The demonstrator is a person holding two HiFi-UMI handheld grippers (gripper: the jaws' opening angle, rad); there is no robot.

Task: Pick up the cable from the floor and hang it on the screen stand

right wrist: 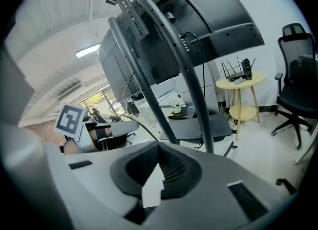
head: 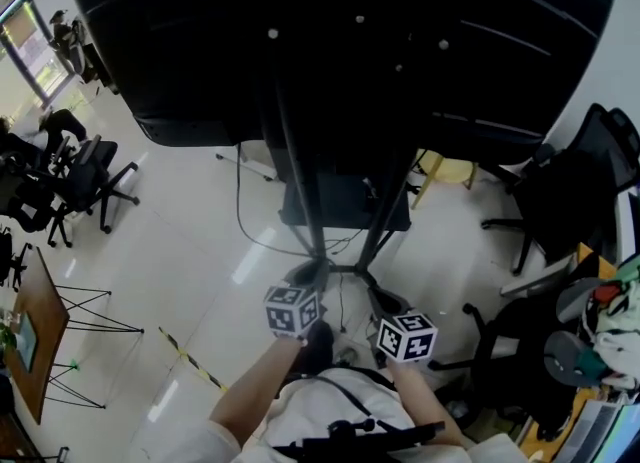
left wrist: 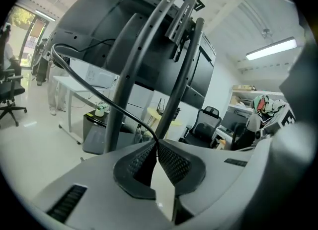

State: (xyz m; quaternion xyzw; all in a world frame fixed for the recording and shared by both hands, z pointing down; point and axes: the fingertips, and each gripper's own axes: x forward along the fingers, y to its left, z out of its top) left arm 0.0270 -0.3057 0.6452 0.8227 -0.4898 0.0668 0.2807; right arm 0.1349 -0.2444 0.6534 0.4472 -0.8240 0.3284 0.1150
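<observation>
A thin black cable [left wrist: 94, 92] runs from my left gripper [left wrist: 155, 143] up and to the left into a loop. That gripper is shut on the cable at its tips. Just beyond stand the two dark poles of the screen stand [left wrist: 131, 75], with the big black screen [head: 340, 41] above. My right gripper [right wrist: 159, 144] is shut. A cable strand [right wrist: 133, 120] ends at its tips, and I cannot tell whether it is pinched there. In the head view both marker cubes, left [head: 291, 309] and right [head: 407, 336], sit close to the stand's base [head: 345, 206].
Black office chairs stand at the left [head: 95, 176] and right [head: 560, 191]. A yellow round side table [right wrist: 241, 82] with a router sits behind the stand. A cluttered desk [head: 600, 351] is at the right, a wooden table [head: 35, 331] at the left, and striped tape [head: 190, 361] lies on the floor.
</observation>
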